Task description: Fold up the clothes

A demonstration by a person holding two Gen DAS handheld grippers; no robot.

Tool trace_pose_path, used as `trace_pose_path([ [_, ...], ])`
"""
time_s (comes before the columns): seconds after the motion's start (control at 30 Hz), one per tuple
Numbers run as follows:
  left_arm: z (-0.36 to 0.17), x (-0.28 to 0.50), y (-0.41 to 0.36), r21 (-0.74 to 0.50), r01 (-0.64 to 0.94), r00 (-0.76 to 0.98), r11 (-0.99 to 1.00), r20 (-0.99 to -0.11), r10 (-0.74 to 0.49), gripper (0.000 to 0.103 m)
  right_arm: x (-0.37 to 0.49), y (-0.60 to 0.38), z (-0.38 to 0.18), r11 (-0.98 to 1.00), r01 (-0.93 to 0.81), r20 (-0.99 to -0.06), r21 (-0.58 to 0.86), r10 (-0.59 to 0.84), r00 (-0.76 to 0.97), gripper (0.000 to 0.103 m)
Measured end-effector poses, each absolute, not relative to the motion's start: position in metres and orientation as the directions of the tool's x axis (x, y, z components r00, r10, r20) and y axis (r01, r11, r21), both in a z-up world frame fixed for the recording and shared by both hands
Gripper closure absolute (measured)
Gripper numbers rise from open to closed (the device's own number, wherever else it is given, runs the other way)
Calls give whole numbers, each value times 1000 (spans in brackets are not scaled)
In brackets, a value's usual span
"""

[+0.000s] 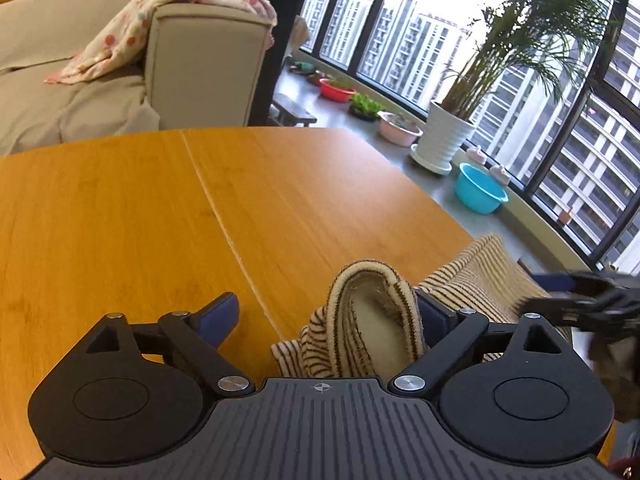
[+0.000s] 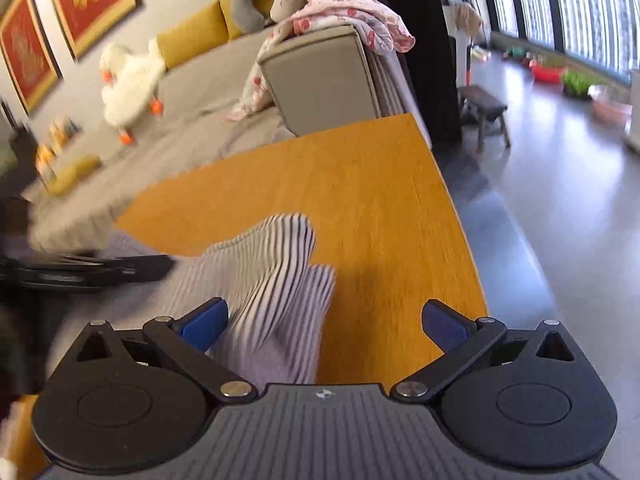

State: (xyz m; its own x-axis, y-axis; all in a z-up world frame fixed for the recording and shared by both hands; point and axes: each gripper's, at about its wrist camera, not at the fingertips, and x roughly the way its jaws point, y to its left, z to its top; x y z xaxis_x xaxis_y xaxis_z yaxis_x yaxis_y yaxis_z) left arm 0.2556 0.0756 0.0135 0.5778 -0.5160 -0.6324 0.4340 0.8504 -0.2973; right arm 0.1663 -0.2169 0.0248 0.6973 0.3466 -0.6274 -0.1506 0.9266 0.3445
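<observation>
Our left gripper [image 1: 328,316] and right gripper [image 2: 324,320] both stand spread, pinching nothing. The striped garment [image 1: 360,336] lies bunched on the surface [image 1: 120,220] between them. We should pinch one layer at an edge.

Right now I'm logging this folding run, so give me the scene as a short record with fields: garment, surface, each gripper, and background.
garment: striped garment, bunched up near the table's right edge
surface: wooden table, seam running across it
left gripper: fingers wide open, a fold of the striped cloth between them, not clamped
right gripper: fingers wide open, cloth beside its left finger
grip: neither gripper holds the cloth
background: beige sofa with a spotted blanket; potted plant by the windows
</observation>
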Motion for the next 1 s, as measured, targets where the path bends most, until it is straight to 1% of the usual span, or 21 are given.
trace_pose_path([
  [0.1,13,252,78,-312,418,582,853,-629,-516,8,138,-227,25,871,-172,-627,460,456,632,0],
  [0.17,12,250,79,-319,411,586,854,-626,-515,8,133,-226,17,832,-155,-622,533,510,595,0],
  [0.2,13,248,79,-321,410,587,854,-624,-516,8,131,-226,13,810,-145,-617,568,535,577,5],
  [0.23,13,247,80,-323,409,588,854,-622,-517,8,128,-225,10,788,-133,-611,602,561,558,16],
  [0.27,13,245,81,-327,408,589,852,-619,-520,8,126,-224,6,764,-121,-603,634,586,540,22],
  [0.33,12,239,83,-338,411,586,847,-614,-529,10,122,-223,-2,713,-93,-584,695,636,504,39],
  [0.37,12,233,85,-343,415,581,843,-613,-535,10,120,-222,-6,685,-77,-573,724,660,487,44],
  [0.4,12,228,87,-348,418,576,839,-613,-542,12,118,-222,-10,657,-61,-559,751,683,469,52],
  [0.5,12,211,94,-364,430,561,826,-610,-560,14,142,-217,-8,667,-59,-564,743,670,483,52],
  [0.57,15,191,97,-337,441,573,832,-608,-550,14,156,-210,-2,724,-85,-595,685,623,508,52],
  [0.6,16,182,100,-335,446,574,830,-605,-553,14,162,-208,1,753,-99,-610,651,596,522,51],
  [0.63,18,174,102,-341,450,570,825,-602,-559,14,169,-207,4,781,-112,-624,615,568,536,45],
  [0.67,19,166,104,-349,453,565,821,-600,-567,14,175,-205,6,805,-118,-636,582,541,551,42],
  [0.77,20,144,94,-344,487,545,803,-600,-586,8,192,-200,11,850,-124,-651,512,478,590,35],
  [0.83,20,129,84,-337,525,521,782,-599,-608,8,202,-197,14,876,-117,-654,468,432,621,34],
  [0.9,20,114,74,-358,574,475,737,-587,-655,8,195,-195,18,893,-139,-646,429,411,643,34],
  [0.97,25,103,71,-387,616,434,686,-559,-706,8,187,-193,22,907,-162,-637,389,391,665,33],
  [1.0,31,99,76,-391,625,441,675,-537,-719,8,183,-192,24,914,-172,-631,368,382,675,32],
])
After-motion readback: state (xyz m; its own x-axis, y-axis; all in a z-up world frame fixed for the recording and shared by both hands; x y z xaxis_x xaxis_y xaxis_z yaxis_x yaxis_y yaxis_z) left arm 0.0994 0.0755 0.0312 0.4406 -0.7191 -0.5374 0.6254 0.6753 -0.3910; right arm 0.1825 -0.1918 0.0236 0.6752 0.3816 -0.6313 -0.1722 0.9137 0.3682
